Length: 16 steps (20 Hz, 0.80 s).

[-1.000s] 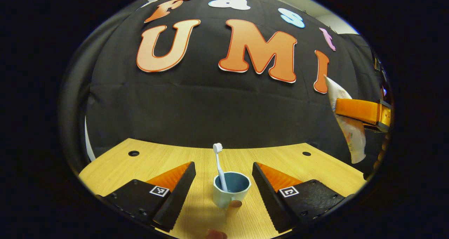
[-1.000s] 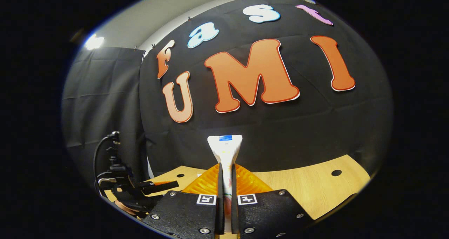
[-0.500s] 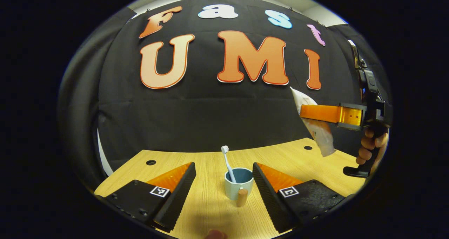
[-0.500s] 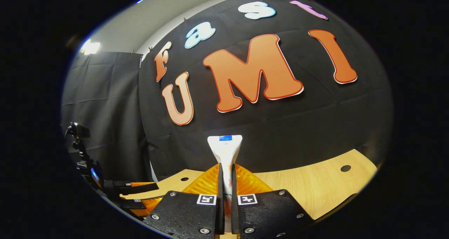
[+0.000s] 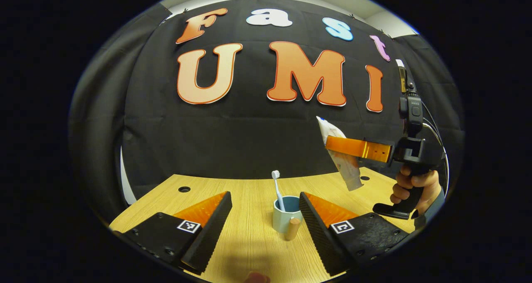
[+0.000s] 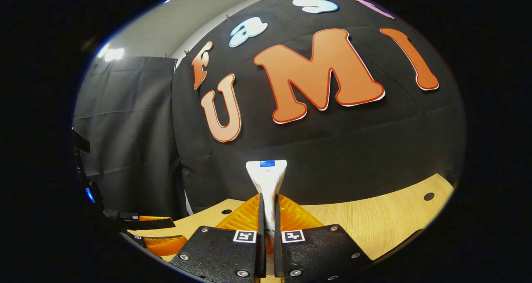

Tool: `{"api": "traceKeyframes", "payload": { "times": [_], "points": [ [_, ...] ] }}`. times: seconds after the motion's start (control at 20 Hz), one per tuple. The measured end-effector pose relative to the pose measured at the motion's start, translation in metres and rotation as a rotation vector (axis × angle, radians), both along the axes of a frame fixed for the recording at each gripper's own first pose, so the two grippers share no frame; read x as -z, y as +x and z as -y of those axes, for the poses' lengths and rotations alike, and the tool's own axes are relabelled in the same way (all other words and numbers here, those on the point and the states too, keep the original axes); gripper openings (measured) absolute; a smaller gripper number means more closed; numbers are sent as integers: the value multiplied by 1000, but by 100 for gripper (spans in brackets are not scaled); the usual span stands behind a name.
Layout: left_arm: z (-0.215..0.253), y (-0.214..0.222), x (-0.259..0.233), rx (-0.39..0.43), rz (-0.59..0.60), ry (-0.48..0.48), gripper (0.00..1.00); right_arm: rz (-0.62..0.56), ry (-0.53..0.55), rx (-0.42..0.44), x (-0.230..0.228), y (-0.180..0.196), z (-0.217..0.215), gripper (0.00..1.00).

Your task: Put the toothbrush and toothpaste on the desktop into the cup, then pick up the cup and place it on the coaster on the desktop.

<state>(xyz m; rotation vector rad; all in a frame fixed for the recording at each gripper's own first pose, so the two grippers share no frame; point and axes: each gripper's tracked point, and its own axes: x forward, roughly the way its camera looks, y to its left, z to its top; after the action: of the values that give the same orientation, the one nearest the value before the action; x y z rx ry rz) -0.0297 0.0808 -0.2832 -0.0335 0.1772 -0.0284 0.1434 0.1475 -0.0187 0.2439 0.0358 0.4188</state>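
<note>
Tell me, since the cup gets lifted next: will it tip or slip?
The cup looks squat and rigid, so probably stable. The toothbrush leans on its rim and may rattle. Its glazed-looking wall could be slippery; the handle offers grip.

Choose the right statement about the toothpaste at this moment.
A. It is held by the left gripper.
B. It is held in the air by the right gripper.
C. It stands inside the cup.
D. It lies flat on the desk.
B: the right gripper is shut on the toothpaste above the desk, to the right of the cup, which holds just the toothbrush.
</note>
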Motion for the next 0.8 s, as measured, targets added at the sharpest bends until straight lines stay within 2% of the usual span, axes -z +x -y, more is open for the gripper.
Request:
{"api": "traceKeyframes", "payload": {
  "times": [0.35, 0.8],
  "points": [
    [-13, -7, 16, -12, -32, -22, 98, -30, -2, -16, 32, 27, -35, 8],
    [-34, -8, 45, -40, -87, -55, 98, -96, 80, 73, 68, 75, -48, 8]
  ]
}}
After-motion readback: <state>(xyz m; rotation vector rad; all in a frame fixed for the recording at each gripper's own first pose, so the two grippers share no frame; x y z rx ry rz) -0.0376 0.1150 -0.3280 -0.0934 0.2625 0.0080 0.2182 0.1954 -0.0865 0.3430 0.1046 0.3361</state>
